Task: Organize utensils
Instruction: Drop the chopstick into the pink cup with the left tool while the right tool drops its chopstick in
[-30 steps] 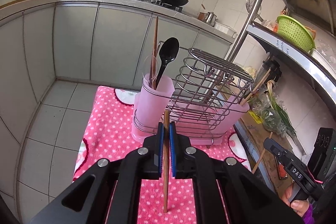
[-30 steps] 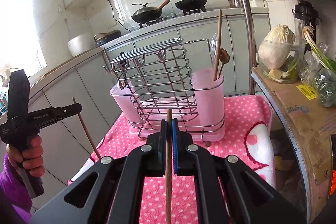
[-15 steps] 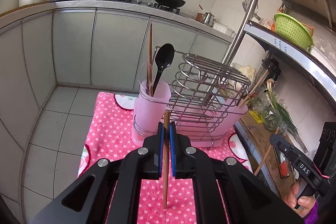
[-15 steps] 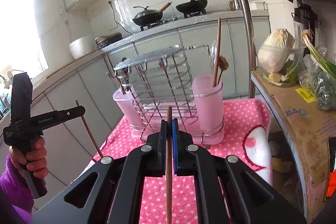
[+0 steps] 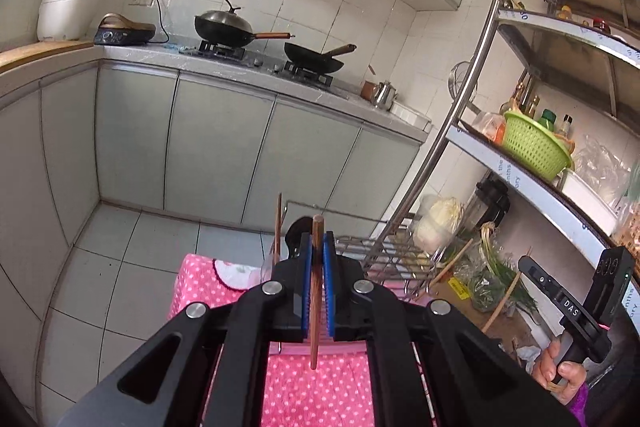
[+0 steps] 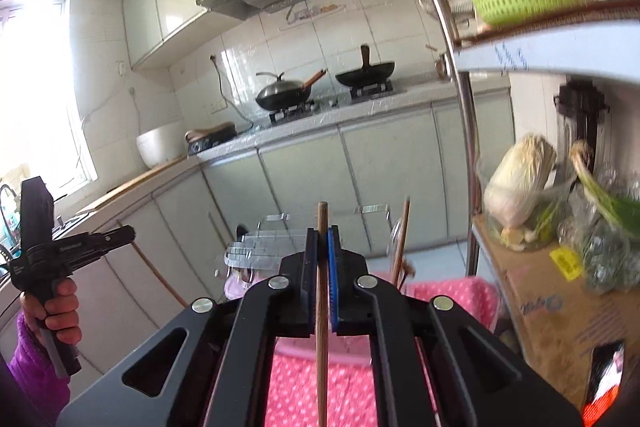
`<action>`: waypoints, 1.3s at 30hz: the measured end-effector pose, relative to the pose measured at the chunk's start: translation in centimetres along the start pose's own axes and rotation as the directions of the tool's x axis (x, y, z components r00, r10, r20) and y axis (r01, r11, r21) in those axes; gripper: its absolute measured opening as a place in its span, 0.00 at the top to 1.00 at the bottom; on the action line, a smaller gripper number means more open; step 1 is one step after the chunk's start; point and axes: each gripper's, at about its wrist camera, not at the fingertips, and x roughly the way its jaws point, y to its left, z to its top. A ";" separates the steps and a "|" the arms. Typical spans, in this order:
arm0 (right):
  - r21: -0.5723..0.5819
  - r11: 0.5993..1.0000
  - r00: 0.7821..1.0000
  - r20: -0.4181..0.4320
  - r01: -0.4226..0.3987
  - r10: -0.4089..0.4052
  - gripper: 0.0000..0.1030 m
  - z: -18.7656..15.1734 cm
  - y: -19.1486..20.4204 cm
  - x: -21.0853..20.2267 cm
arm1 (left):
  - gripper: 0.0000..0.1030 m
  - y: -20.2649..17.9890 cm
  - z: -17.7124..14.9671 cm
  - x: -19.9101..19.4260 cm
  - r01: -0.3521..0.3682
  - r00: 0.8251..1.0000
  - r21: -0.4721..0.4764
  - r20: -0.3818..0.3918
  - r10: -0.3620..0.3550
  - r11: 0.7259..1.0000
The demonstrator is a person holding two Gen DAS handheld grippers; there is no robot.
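Two woks (image 5: 224, 27), green basket (image 5: 534, 145)

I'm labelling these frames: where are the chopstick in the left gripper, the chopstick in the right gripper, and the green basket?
Left gripper's chopstick (image 5: 314, 343), left wrist view: bare shaft below the pads.
Right gripper's chopstick (image 6: 321, 367), right wrist view: shaft below the pads.
Green basket (image 5: 534, 150), left wrist view: its perforated side wall.

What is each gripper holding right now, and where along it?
Left gripper pinches a wooden chopstick near its upper end; right gripper pinches another chopstick, also near the top.
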 end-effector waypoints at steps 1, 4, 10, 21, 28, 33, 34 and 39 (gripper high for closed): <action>-0.005 1.000 1.000 0.021 0.004 -0.004 0.95 1.0 -0.1 0.0 | 0.95 -0.2 0.9 -0.2 0.000 1.000 0.003 0.014 0.000 1.000; -0.025 0.999 0.996 0.080 0.026 -0.023 0.95 3.5 -0.2 0.3 | 0.95 -0.7 3.4 -0.8 0.002 0.999 0.015 0.054 -0.003 1.000; -0.056 0.996 0.987 0.148 0.075 -0.066 0.95 7.2 -0.7 2.0 | 0.95 -0.7 7.4 -0.8 -0.028 0.992 0.022 0.127 0.025 0.999; -0.064 0.993 0.988 0.128 0.095 -0.086 0.95 6.6 -2.1 7.4 | 0.95 0.7 7.7 4.3 -0.095 0.992 0.017 0.079 0.094 0.995; -0.056 0.995 0.995 0.056 0.086 -0.083 0.95 3.8 -2.7 9.2 | 0.95 1.4 4.8 7.6 -0.098 0.995 0.025 -0.014 0.099 0.995; -0.034 0.995 0.996 0.007 0.090 -0.090 0.95 1.4 -3.3 9.3 | 0.95 1.9 2.1 9.7 -0.095 0.991 0.010 -0.090 0.095 0.995; -0.030 0.995 0.996 -0.003 0.093 -0.093 0.95 0.9 -3.4 9.3 | 0.95 2.0 1.6 10.1 -0.095 0.990 0.006 -0.103 0.095 0.996; -0.009 0.994 0.993 -0.045 0.107 -0.107 0.95 -0.9 -4.2 9.3 | 0.95 2.4 -0.6 11.7 -0.104 0.982 -0.001 -0.156 0.102 0.995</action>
